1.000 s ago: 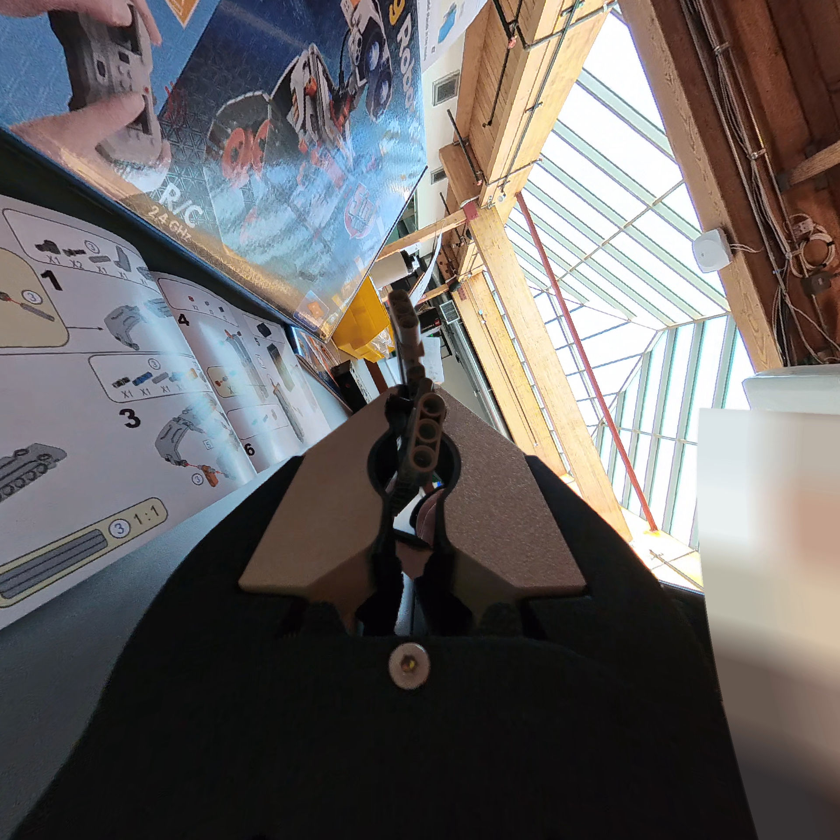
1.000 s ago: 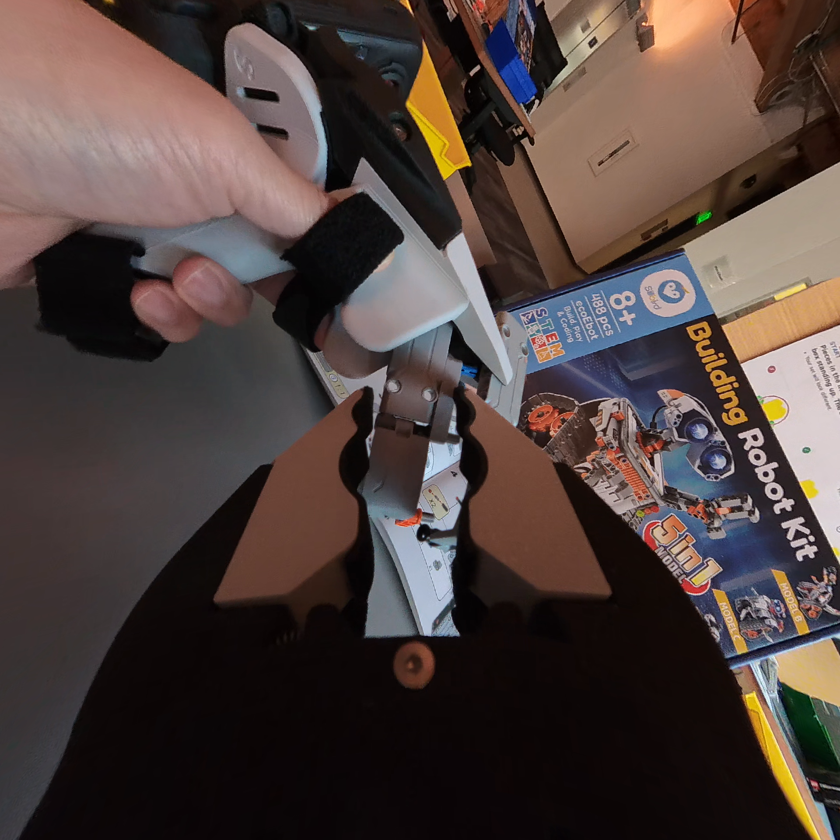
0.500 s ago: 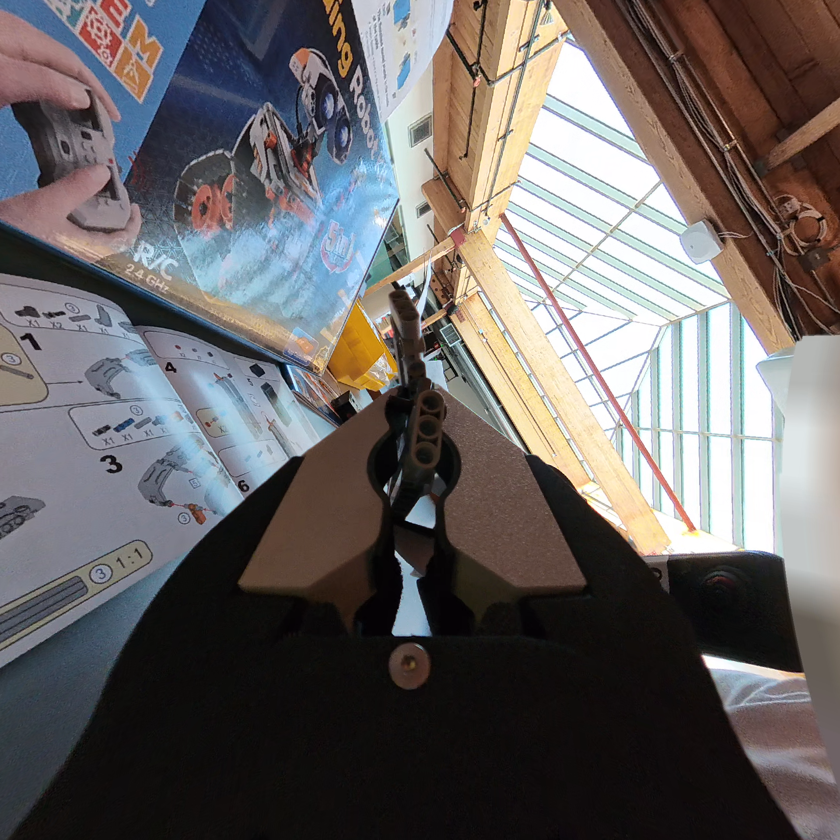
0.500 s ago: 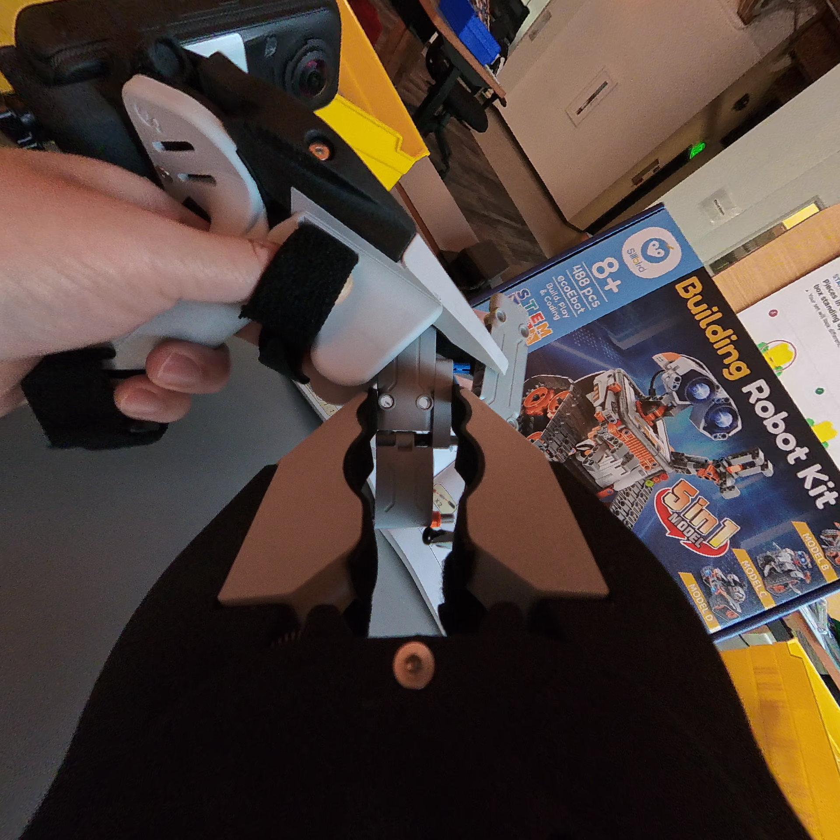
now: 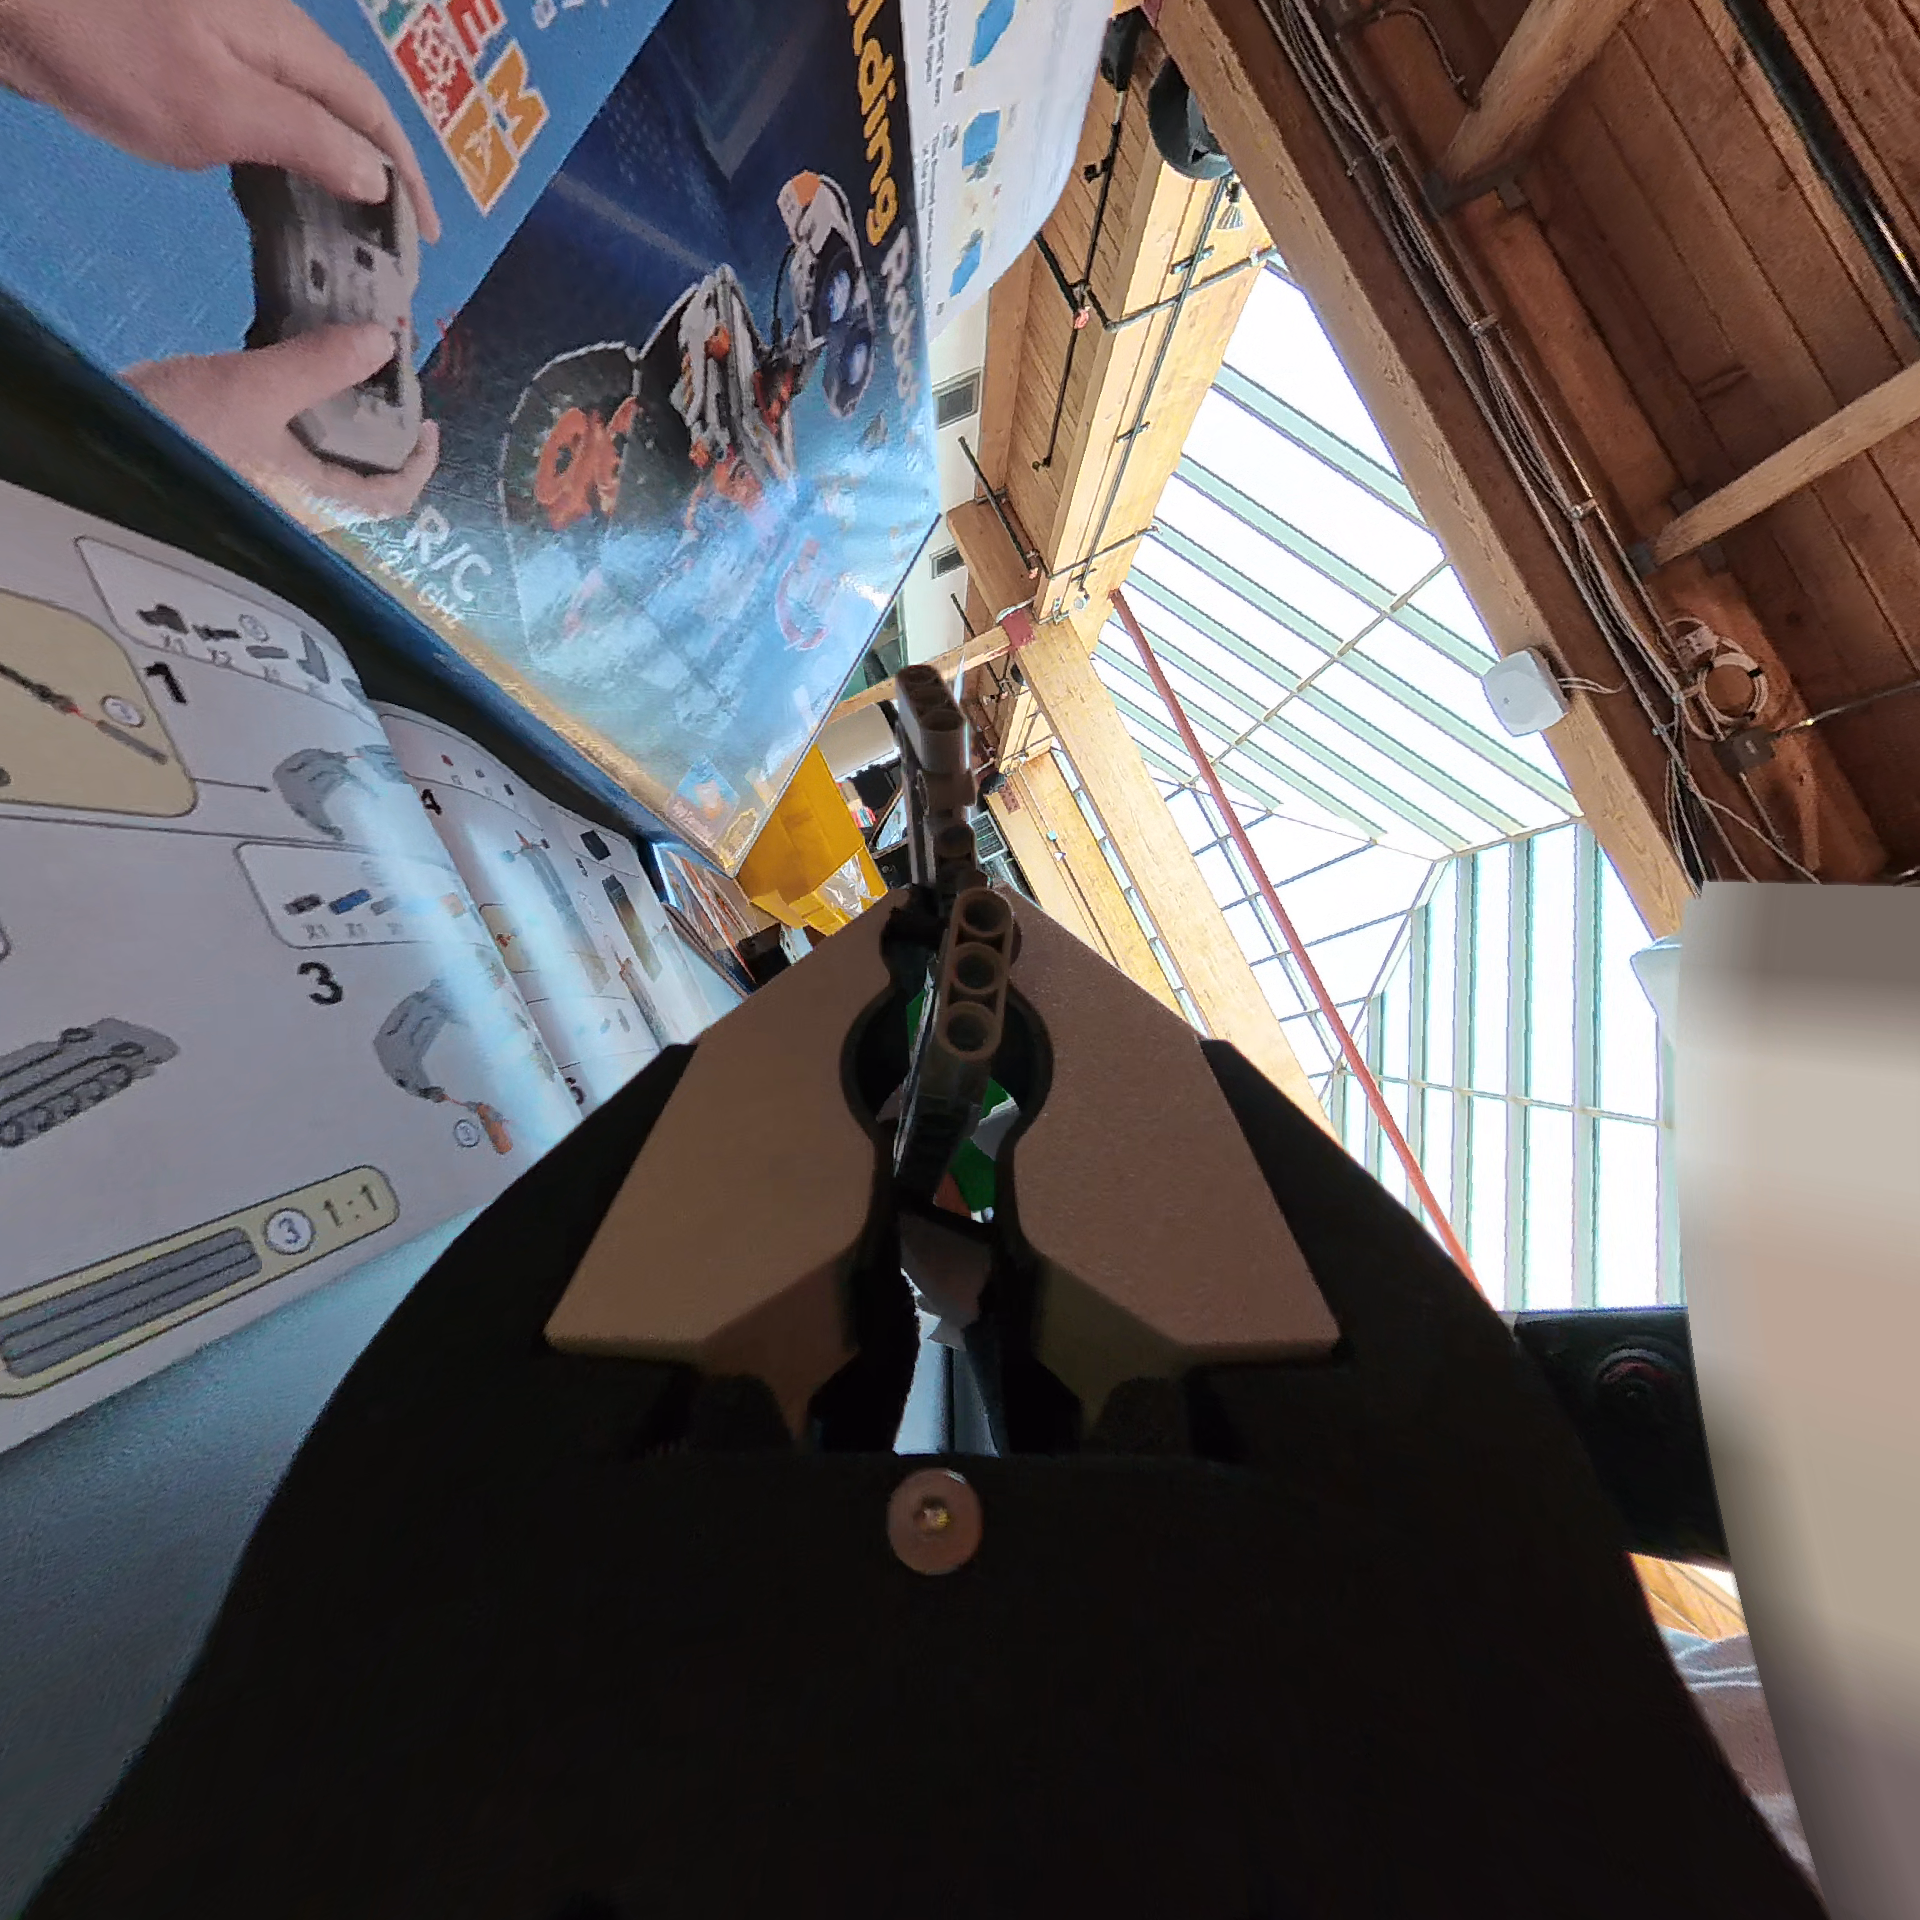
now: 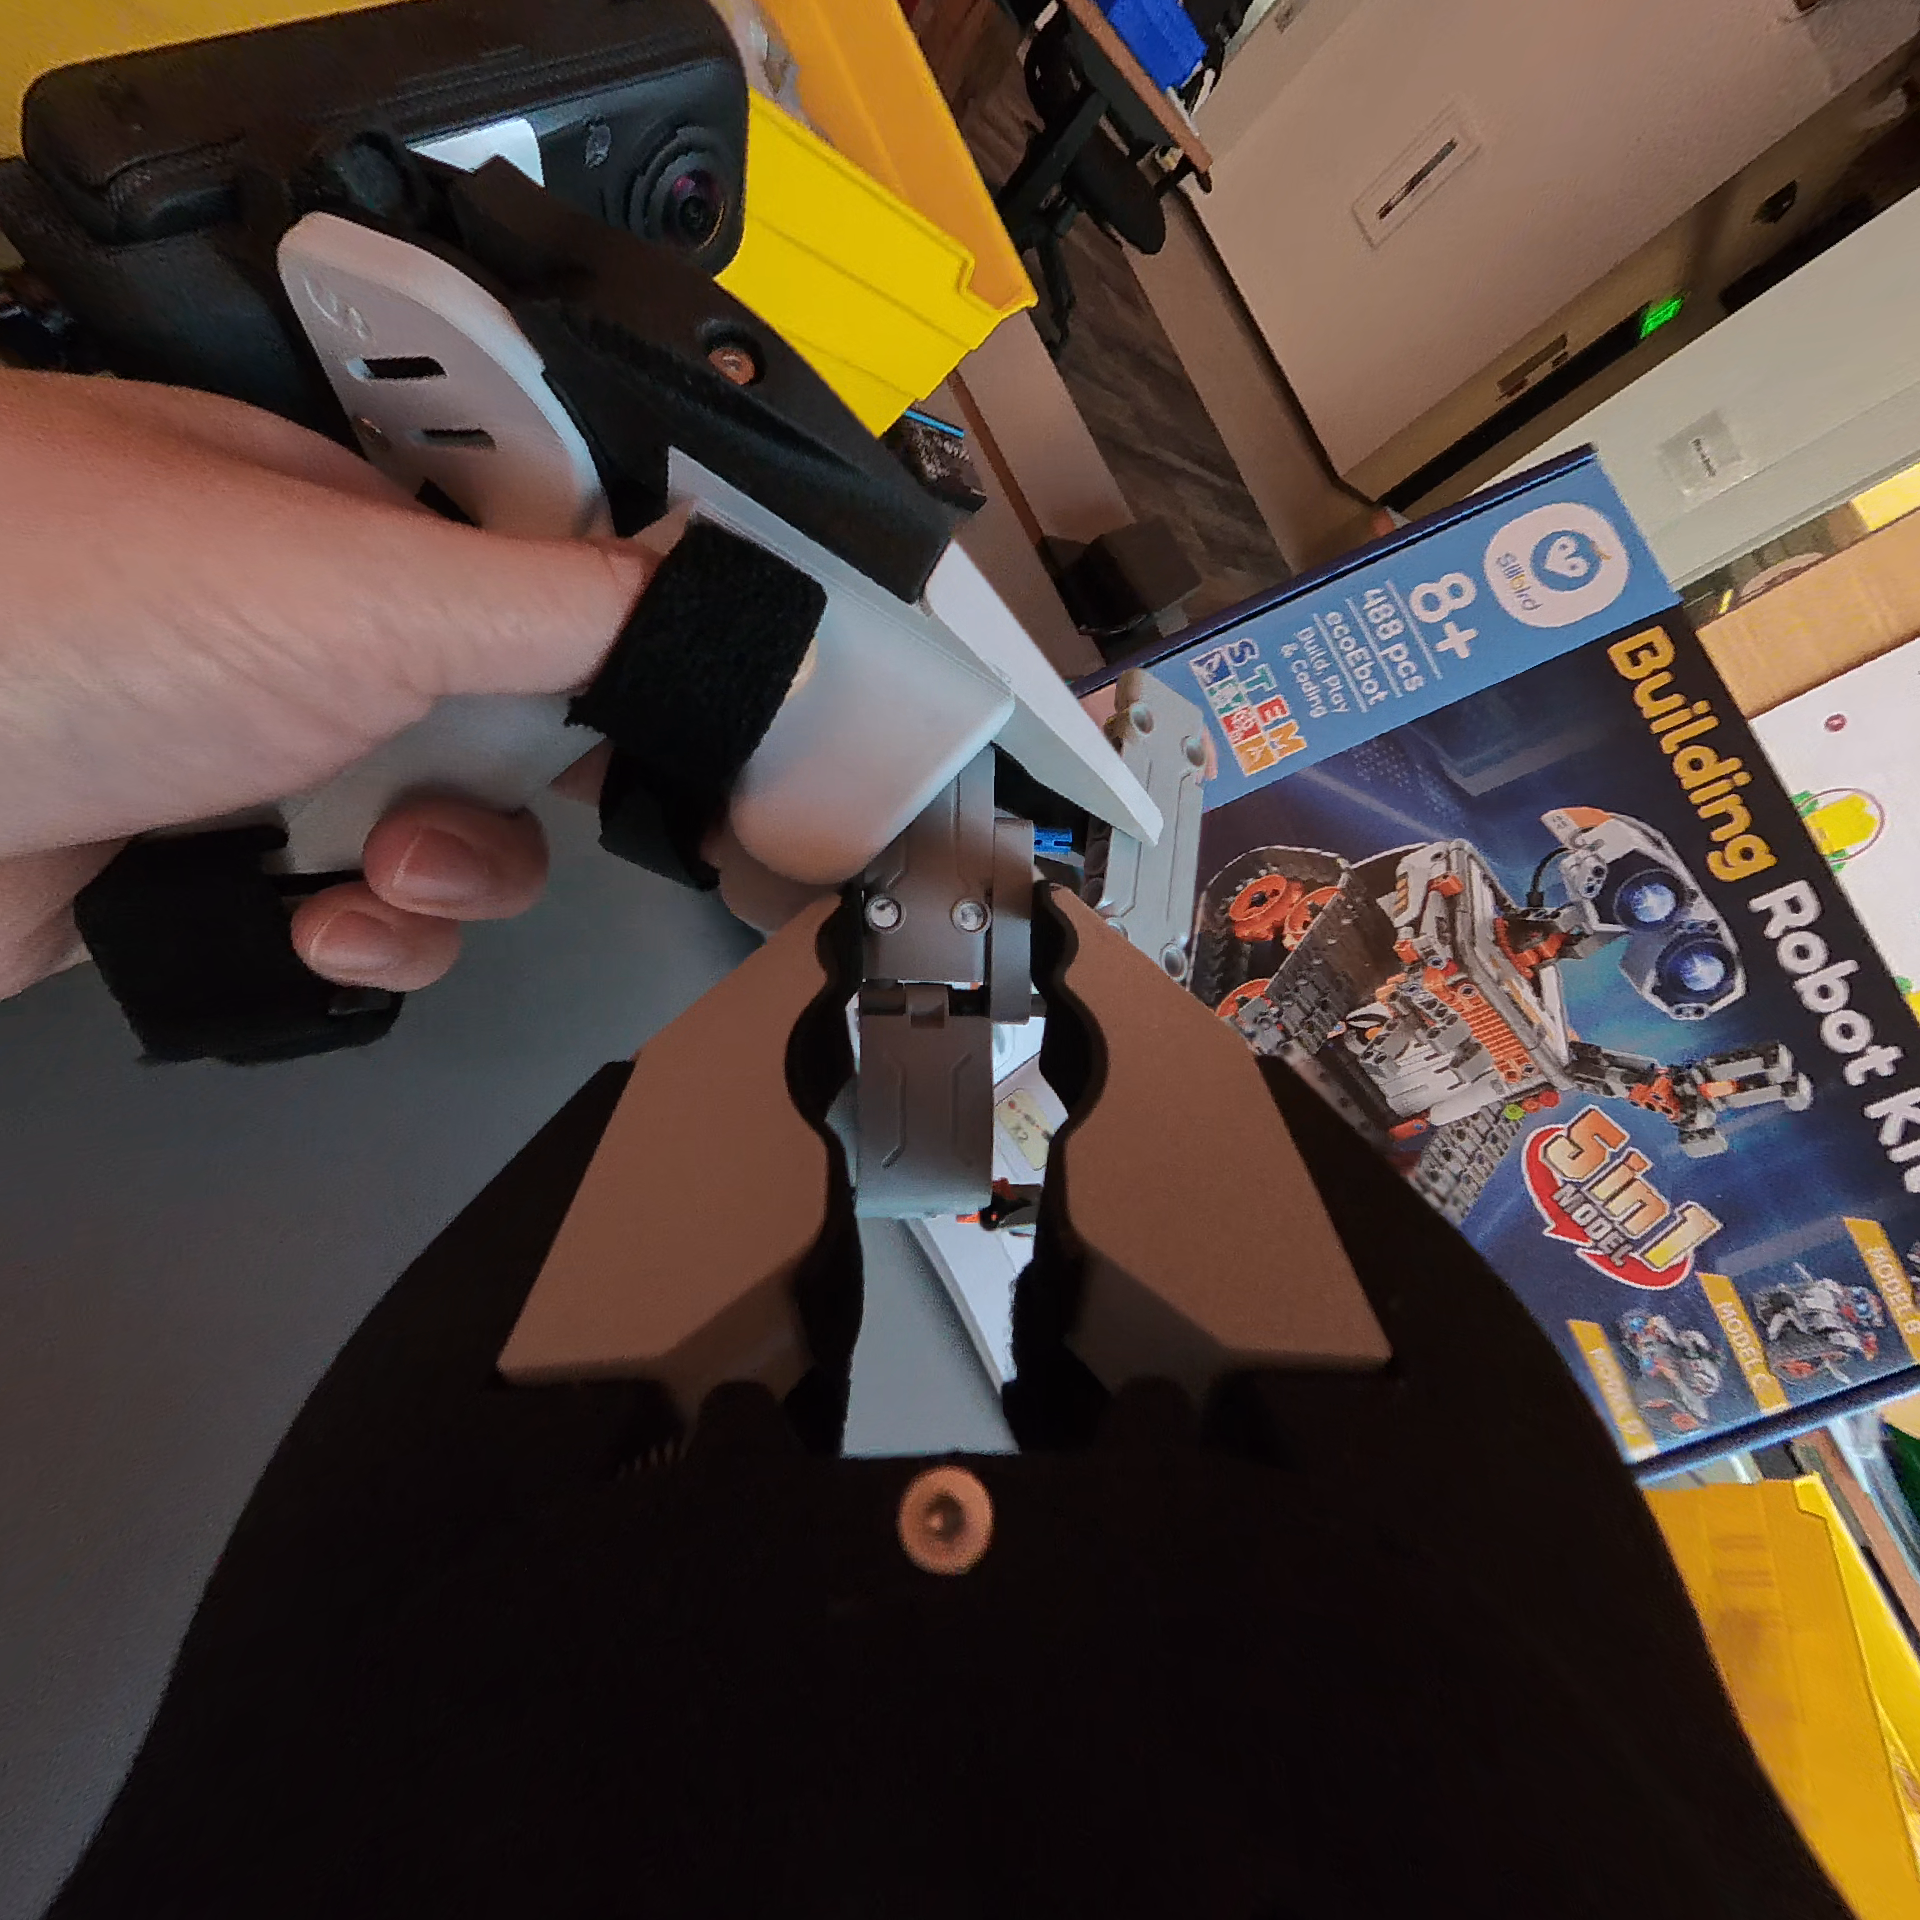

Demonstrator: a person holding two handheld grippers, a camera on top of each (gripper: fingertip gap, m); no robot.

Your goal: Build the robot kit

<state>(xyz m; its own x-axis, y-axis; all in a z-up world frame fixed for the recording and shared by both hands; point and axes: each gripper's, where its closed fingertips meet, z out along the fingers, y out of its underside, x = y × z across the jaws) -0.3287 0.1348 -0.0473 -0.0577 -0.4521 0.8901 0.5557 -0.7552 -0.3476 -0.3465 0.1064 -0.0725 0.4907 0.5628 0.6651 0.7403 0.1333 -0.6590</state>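
My left gripper (image 5: 951,935) is shut on a small grey holed beam assembly (image 5: 961,977) whose thin end (image 5: 932,727) sticks up past the fingertips, held in the air and tilted up toward the roof. My right gripper (image 6: 940,935) is shut on a grey moulded block part (image 6: 920,1091) with two screws at its top. Right in front of it is the other gripper (image 6: 665,582), white and black, gripped by a person's hand (image 6: 260,665). A second grey piece (image 6: 1153,821) and a bit of blue show just beyond the right fingertips.
A blue building-kit box (image 6: 1507,987) stands behind; it also shows in the left wrist view (image 5: 623,364). An open instruction booklet (image 5: 208,935) lies on the grey table (image 6: 260,1247). Yellow bins (image 6: 862,229) sit behind and at the right edge (image 6: 1787,1683). Wooden roof beams and a skylight (image 5: 1351,727) fill the upper right. Less than 4 cm separates the two grippers' tips.
Both grippers keep their hold. The left view has swung slightly, with the box and booklet shifting. In the right view the hand-held gripper has moved up and left, showing its camera lens.
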